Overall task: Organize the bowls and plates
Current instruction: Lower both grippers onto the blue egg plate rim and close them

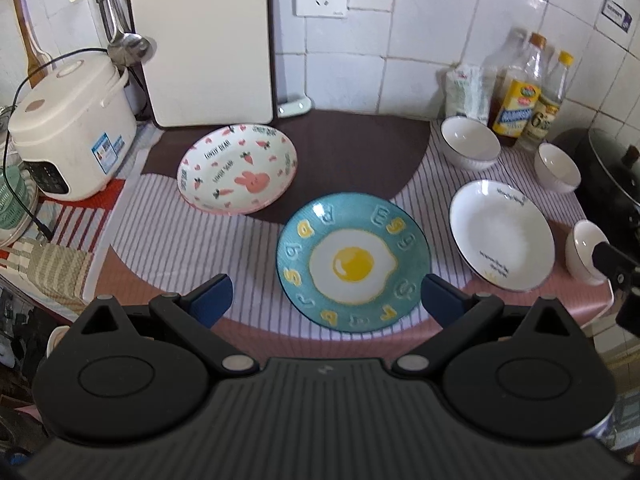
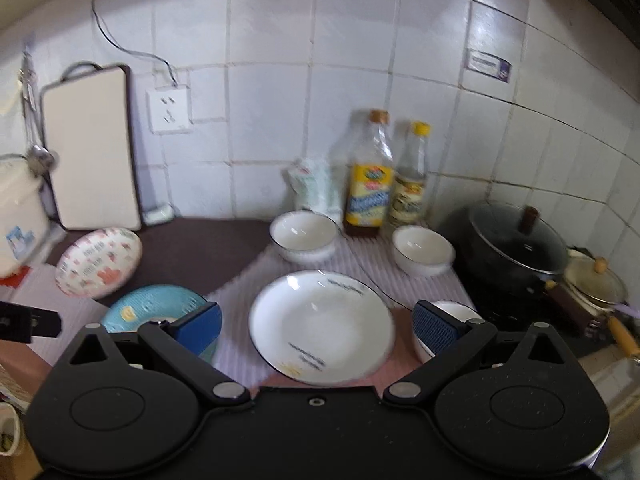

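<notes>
Plates and bowls sit spread across a kitchen counter (image 1: 168, 240) covered by a striped mat with a dark brown patch. Nearest the front edge lies a teal plate (image 1: 354, 262) painted with a fried egg, flat and face up, its rim reaching close to the counter's front edge. Behind it to the left, a pink rabbit plate (image 1: 238, 168) rests tilted, its far rim raised toward the wall. To the right lies a white plate (image 2: 322, 326), flat, with small print near its front and back rims. Bare mat separates all three plates.

Three white bowls stand upright along the right side: one (image 2: 303, 236) just in front of two bottles (image 2: 368, 180), a second (image 2: 423, 250) beside a black lidded pot (image 2: 518, 246), and a third (image 1: 588, 250) at the front right corner, just beside the white plate.

A rice cooker (image 1: 72, 128) closes off the left end, and a white cutting board (image 1: 200, 40) leans upright against the tiled wall behind the rabbit plate.

The left tool (image 1: 326, 300) hovers above the front edge with its blue pads spread wide, released, the teal plate between them in view. The right tool (image 2: 316, 326) is likewise spread and empty, framing the white plate.
</notes>
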`<state>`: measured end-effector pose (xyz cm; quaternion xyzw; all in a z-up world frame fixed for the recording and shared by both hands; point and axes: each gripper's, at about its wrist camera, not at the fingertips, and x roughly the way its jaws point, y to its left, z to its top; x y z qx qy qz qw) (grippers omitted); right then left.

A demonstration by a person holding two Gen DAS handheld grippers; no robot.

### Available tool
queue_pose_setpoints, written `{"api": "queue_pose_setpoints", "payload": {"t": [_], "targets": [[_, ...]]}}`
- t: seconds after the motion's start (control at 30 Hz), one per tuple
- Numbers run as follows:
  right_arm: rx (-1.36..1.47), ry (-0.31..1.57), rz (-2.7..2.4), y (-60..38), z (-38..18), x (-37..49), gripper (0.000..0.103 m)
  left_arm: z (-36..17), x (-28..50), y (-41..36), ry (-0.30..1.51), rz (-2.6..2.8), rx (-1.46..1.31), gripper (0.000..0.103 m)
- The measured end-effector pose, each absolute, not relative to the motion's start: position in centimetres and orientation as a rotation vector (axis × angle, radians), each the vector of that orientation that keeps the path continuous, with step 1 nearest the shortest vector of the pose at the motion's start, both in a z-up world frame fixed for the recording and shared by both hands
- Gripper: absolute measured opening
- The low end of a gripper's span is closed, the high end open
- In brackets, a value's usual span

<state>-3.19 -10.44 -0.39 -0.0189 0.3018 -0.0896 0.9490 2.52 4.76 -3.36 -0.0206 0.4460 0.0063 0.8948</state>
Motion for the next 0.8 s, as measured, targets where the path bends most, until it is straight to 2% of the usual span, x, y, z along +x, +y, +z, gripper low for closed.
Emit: {"api": "queue_pose_setpoints", "payload": {"t": [0.1, 0.23, 0.4, 0.57, 0.63, 0.7, 0.77, 0.8], "targets": [[-0.007, 0.624, -0.094, -10.0, -1.3, -1.9, 0.102, -3.7, 3.6, 6.7, 0.922, 0.008, -0.098, 0.102], [-0.008, 0.685, 0.054, -8.9, -3.1, 0.5, 0.092, -4.5, 4.5, 9.5, 0.900, -0.056, -0.254, 0.102], [0.019, 0.759, 0.156, -7.7, -6.8, 3.0, 0.092, -7.2, 6.3, 10.6, 0.911, -0.087, -0.216, 0.101], [0.083, 0.840, 0.206, -7.0, -11.4, 5.0, 0.085, -11.9, 8.8, 10.9, 0.975, -0.102, -0.135, 0.098], [0.103, 0.866, 0.229, -6.8, -13.5, 5.9, 0.081, -14.3, 9.9, 11.2, 1.007, -0.098, -0.128, 0.091], [0.119, 0.882, 0.229, -6.7, -15.6, 6.7, 0.076, -16.4, 11.0, 11.3, 1.053, -0.081, -0.106, 0.089], [0.143, 0.903, 0.205, -6.7, -17.4, 7.4, 0.071, -18.2, 11.8, 11.4, 1.080, -0.083, -0.105, 0.080], [0.160, 0.910, 0.196, -6.8, -18.1, 7.7, 0.065, -18.9, 12.0, 11.5, 1.086, -0.090, -0.097, 0.077]]}}
